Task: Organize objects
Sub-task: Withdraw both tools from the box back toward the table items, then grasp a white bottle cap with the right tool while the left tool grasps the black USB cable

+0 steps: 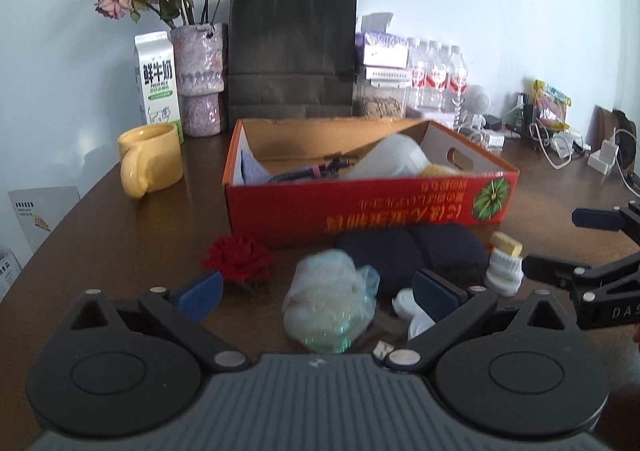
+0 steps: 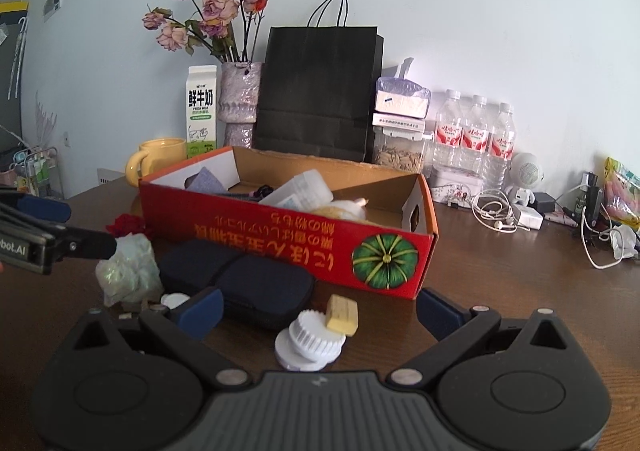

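A red cardboard box (image 1: 400, 207) (image 2: 248, 235) stands open on the brown table and holds a white bottle (image 1: 394, 159), a pen and cloth. In front of it lie a crumpled plastic bag (image 1: 330, 303) (image 2: 128, 271), a red rose (image 1: 240, 259), a dark blue case (image 1: 416, 255) (image 2: 248, 287), a white ridged cap (image 2: 310, 341) (image 1: 504, 275) and a yellow eraser (image 2: 342, 315). My left gripper (image 1: 318, 293) is open, its fingers on either side of the plastic bag, not touching it. My right gripper (image 2: 318, 311) is open above the cap and eraser.
A yellow mug (image 1: 150, 159), milk carton (image 1: 158, 81), vase of dried roses (image 1: 198, 79), black paper bag (image 1: 292, 51), water bottles (image 2: 474, 139) and cables (image 2: 496, 211) line the back of the table. The table edge curves at the left.
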Tool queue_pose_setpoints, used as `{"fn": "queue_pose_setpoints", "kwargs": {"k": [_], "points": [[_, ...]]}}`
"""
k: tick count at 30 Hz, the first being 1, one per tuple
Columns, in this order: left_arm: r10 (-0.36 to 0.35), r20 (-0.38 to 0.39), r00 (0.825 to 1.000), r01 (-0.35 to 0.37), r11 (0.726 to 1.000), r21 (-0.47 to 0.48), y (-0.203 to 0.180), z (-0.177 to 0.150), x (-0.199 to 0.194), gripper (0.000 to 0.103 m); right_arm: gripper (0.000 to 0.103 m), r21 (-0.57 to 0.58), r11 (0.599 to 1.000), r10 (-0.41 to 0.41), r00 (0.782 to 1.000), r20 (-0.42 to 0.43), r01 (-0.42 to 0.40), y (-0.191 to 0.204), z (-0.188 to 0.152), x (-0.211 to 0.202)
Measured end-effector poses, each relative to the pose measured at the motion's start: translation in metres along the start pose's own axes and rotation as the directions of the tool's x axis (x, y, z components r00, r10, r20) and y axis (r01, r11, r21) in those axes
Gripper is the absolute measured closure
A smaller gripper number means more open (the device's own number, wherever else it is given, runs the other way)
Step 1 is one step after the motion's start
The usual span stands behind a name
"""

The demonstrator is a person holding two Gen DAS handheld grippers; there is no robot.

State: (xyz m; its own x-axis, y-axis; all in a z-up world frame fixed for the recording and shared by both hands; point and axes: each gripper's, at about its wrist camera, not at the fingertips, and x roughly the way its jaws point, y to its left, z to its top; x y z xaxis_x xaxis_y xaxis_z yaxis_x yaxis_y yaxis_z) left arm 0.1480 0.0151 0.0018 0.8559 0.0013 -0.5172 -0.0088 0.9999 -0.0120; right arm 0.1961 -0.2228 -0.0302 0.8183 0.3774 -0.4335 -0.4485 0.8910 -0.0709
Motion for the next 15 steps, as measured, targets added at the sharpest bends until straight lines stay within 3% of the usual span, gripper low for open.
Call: {"fn": "queue_pose_setpoints", "kwargs": {"k": [8, 10, 12, 13, 15], "points": [[0.015, -0.053, 0.998, -0.016, 1.000, -0.018, 0.004, -0.022, -0.006, 0.000, 0.000, -0.016, 0.999, 0.041, 0.999, -0.035, -0.041, 0.010, -0.014, -0.006], [0.017, -0.059, 0.998, -0.018, 1.000, -0.020, 0.005, -0.025, -0.007, 0.000, 0.008, -0.028, 0.998, 0.061, 0.997, -0.043, -0.062, 0.017, -0.015, -0.004], [0.014, -0.062, 0.998, -0.015, 1.000, -0.020, 0.005, -0.026, -0.007, 0.000, 0.028, -0.041, 0.995, 0.090, 0.995, -0.050, -0.092, 0.025, -0.013, -0.002], [0.013, -0.062, 0.998, -0.014, 1.000, -0.021, 0.006, -0.026, -0.008, 0.000, 0.032, -0.047, 0.993, 0.102, 0.993, -0.053, -0.105, 0.029, -0.012, 0.000], [0.011, -0.060, 0.998, -0.013, 1.000, -0.024, 0.006, -0.026, -0.009, 0.000, 0.054, -0.063, 0.989, 0.126, 0.990, -0.061, -0.130, 0.038, -0.010, 0.004]]}}
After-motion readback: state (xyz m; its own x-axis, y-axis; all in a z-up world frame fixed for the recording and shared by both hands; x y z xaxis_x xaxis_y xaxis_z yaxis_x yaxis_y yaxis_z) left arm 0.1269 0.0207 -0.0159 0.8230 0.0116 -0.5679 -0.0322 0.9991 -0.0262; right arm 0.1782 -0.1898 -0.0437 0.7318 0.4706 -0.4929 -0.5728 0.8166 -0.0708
